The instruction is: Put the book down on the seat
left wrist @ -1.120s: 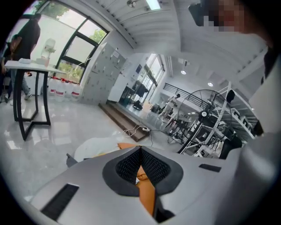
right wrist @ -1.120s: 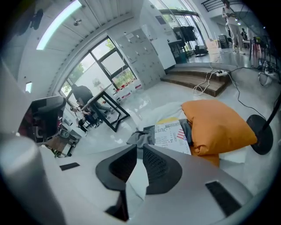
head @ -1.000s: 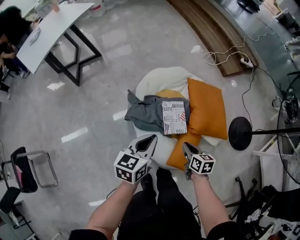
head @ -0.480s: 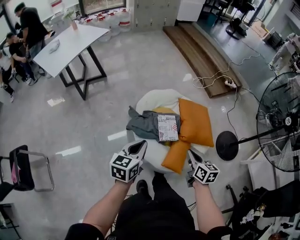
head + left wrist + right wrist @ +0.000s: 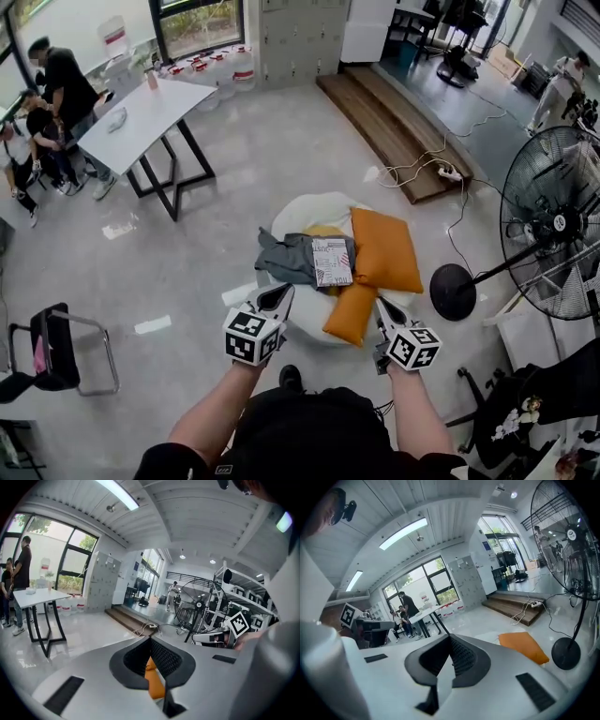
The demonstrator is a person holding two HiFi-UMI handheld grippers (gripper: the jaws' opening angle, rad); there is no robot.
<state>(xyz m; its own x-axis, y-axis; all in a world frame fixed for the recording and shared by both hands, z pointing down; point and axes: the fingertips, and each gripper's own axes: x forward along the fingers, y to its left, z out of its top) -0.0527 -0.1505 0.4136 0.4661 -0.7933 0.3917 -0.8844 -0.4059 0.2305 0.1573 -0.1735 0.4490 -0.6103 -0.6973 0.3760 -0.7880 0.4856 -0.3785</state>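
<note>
The book [image 5: 332,262], with a printed white, red and blue cover, lies flat on a grey cloth [image 5: 284,258] on the white beanbag seat [image 5: 302,214]. No gripper touches it. In the head view my left gripper [image 5: 280,292] hangs short of the seat's near edge, jaws together and empty. My right gripper [image 5: 380,304] is beside the lower orange cushion [image 5: 349,311], also shut and empty. In the left gripper view the gripper [image 5: 150,640] shows closed tips with a sliver of orange behind. The right gripper view shows its gripper [image 5: 450,637] closed, with the larger orange cushion [image 5: 523,647] beyond.
A big orange cushion [image 5: 385,248] leans at the book's right. A standing fan [image 5: 553,225] with a round base [image 5: 453,292] is right of the seat. A white table [image 5: 141,117] with people [image 5: 52,89] stands far left, a chair [image 5: 56,345] near left, a wooden step [image 5: 394,117] and cables [image 5: 441,172] behind.
The head view has risen and pulled back, so the seat looks smaller. Both grippers have drawn away from the seat toward the person. The book stays where it lay.
</note>
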